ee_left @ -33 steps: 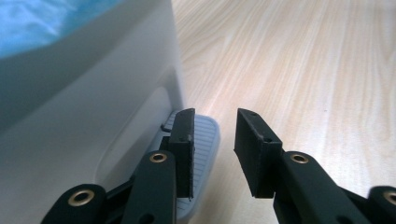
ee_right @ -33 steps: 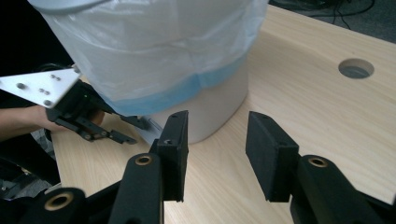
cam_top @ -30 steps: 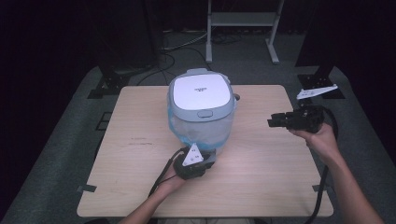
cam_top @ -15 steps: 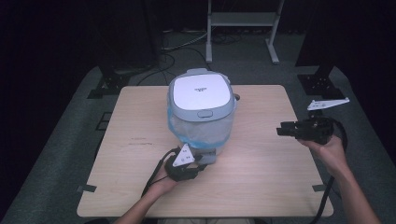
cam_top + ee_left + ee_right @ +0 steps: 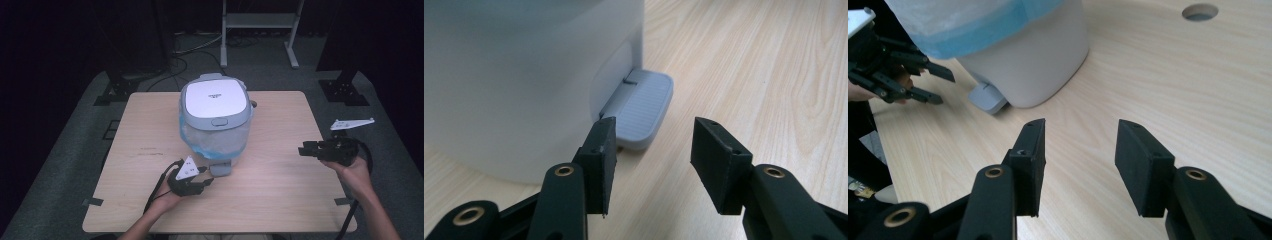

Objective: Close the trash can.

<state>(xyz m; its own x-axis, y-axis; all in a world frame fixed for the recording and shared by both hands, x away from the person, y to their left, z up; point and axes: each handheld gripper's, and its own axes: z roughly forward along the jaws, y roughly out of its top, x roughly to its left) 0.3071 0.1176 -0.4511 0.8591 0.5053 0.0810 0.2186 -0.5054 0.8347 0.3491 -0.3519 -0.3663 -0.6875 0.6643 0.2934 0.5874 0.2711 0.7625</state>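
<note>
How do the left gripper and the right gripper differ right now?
The left gripper sits close to the bin's grey pedal, aimed toward it; the right gripper is off near the table's right edge, well apart from the bin. The left gripper is low by the tabletop. Both are open, holding nothing.

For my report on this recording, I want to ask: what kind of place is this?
Probably a lab or recording studio, not a home: a lone wooden table on grey carpet, dark surroundings, cables on the floor and a metal stand behind. A pedal bin is the test object.
</note>
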